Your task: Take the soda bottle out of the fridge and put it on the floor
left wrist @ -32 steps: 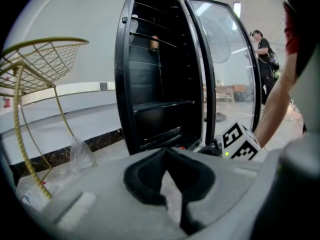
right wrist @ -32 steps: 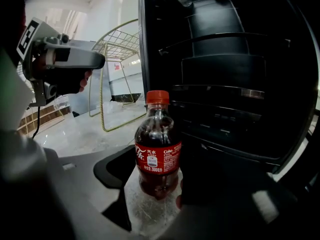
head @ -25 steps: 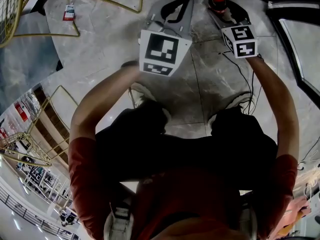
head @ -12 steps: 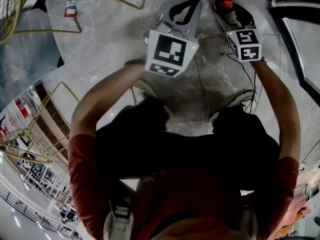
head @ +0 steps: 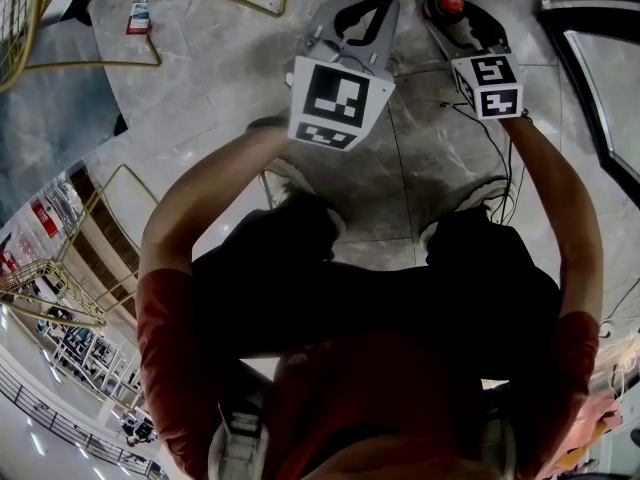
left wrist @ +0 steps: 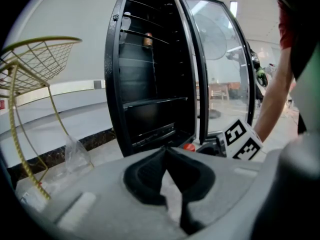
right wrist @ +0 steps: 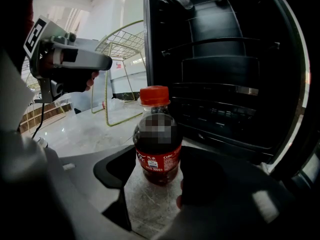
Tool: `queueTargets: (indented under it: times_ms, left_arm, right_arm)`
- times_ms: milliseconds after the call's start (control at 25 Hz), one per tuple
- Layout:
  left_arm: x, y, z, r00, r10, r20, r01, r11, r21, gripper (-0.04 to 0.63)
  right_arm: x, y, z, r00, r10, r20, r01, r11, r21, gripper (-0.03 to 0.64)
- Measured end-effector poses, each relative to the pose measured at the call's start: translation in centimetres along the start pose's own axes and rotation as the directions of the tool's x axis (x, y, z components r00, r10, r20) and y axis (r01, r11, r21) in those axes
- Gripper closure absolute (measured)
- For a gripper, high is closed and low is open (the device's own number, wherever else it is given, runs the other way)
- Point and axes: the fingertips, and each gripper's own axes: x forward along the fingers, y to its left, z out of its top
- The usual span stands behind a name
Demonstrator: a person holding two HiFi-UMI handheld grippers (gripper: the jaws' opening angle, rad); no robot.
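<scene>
The soda bottle [right wrist: 157, 149] stands upright on the marble floor [right wrist: 90, 129], just in front of the open black fridge [right wrist: 225, 84], which lies at its 3 o'clock in the right gripper view. The right claw [right wrist: 158, 159] pinches the bottle's lower body, a pad against each side. At the bottle's 9 o'clock, the left claw [left wrist: 166, 151] hovers with its tips pressed together, holding nothing.

Head view steeply down; gripper views low, both facing fridge [left wrist: 112, 84].
</scene>
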Motion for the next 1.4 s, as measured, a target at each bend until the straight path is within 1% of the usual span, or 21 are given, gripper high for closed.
queueTargets:
  times_ms: [600, 800, 1160, 1400]
  left_arm:
    - [0.0, -0.2, -0.1, 1.0, -0.002, -0.005, 0.002, 1.0, 0.0, 0.597]
    - [-0.1, -0.1, -0.1, 1.0, 0.001, -0.003, -0.001, 1.0, -0.003, 0.597]
    - [-0.2, 0.4, 0.2, 1.0, 0.01, 0.003, -0.01, 1.0, -0.008, 0.596]
    - [-0.3, 0.7, 0.2, 1.0, 0.019, 0.005, -0.019, 1.0, -0.01, 0.597]
  right_arm:
    - [0.0, 0.0, 0.1, 1.0, -0.012, 0.012, 0.011, 0.999, 0.043, 0.33]
    - [-0.3, 0.4, 1.7, 0.998, 0.001, 0.057, -0.004, 0.999, 0.043, 0.303]
    - [-1.4, -0.3, 5.4, 0.988, -0.032, 0.151, 0.019, 0.996, 0.085, 0.302]
    - [-2.5, 0.1, 7.7, 0.977, -0.033, 0.213, 0.018, 0.997, 0.073, 0.302]
